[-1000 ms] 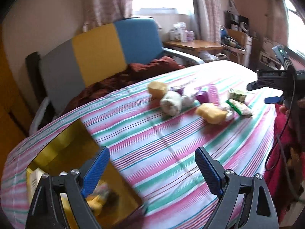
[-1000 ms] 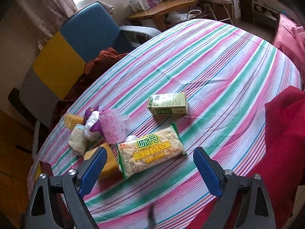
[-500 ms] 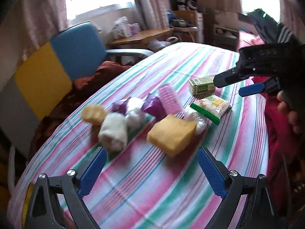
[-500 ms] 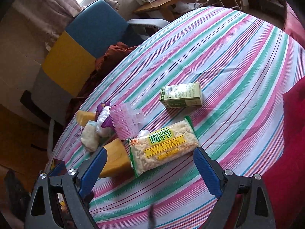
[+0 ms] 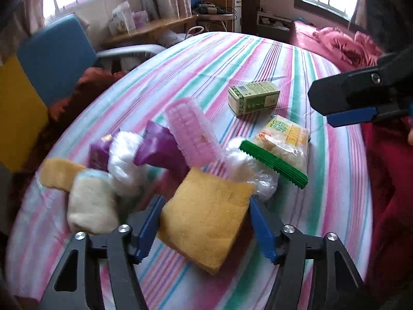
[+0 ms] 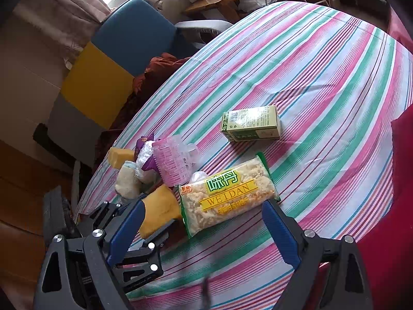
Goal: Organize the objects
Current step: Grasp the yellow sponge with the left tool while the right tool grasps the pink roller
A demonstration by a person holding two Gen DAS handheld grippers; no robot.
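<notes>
A yellow sponge point(image 5: 206, 222) lies at the near end of a heap on the striped tablecloth point(image 5: 258, 51). My left gripper point(image 5: 206, 201) is closing around it, and its blue pads touch the sponge's two sides. Behind it lie a pink brush point(image 5: 191, 131), a purple packet point(image 5: 160, 149), crumpled clear plastic point(image 5: 124, 160), a rolled white cloth point(image 5: 90, 204) and a second yellow sponge point(image 5: 59, 173). A noodle packet point(image 6: 227, 199) and a green box point(image 6: 251, 126) lie to the right. My right gripper point(image 6: 202, 205) hangs open above the noodle packet with nothing between its fingers.
A blue and yellow chair point(image 6: 129, 38) with a rust-red cloth point(image 6: 155, 72) stands at the table's far left. Red fabric point(image 6: 387, 206) hangs along the right edge. A wooden desk point(image 5: 155, 28) with boxes is by the window. The far half of the cloth is bare.
My left gripper has swung right and down from a yellow box to the heap, and its jaws have come in onto the yellow sponge. The right gripper has hardly moved.
</notes>
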